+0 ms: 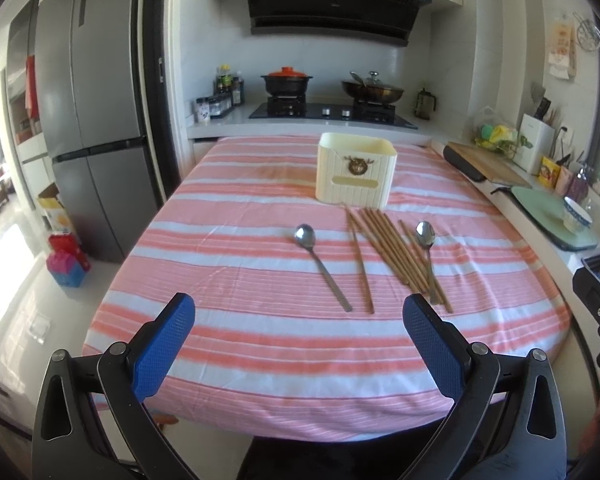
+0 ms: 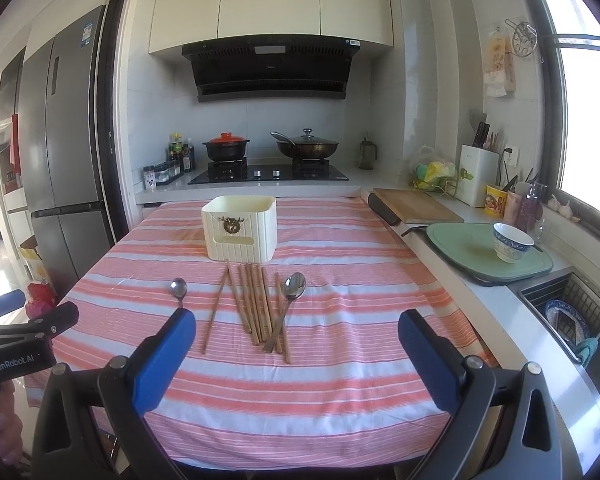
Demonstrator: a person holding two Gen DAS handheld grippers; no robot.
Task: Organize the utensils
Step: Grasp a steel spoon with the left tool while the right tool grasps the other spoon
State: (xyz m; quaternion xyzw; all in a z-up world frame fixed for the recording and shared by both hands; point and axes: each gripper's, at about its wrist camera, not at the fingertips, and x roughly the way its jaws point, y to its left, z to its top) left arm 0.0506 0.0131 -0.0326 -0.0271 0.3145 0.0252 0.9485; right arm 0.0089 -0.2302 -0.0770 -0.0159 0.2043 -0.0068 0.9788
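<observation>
Chopsticks [image 2: 256,304] mid-cloth, well clear of table edges [image 2: 300,456]

Ahead of the grippers lie two metal spoons, one [image 2: 179,289] to the left of the other [image 2: 294,285]. Between them is a bundle of wooden chopsticks [image 2: 256,304], roughly ten, though overlaps prevent an exact count. Farther ahead stands one cream holder [image 2: 240,228].

Utensil holder [image 2: 240,227] stands at 12 o'clock on table [image 2: 340,380], stove [image 2: 268,174] behind. Chopsticks [image 2: 256,304] lie before holder. One spoon [image 2: 179,290] at their 9 o'clock, apart; second spoon [image 2: 290,300] at 3 o'clock, overlapping them.
</observation>
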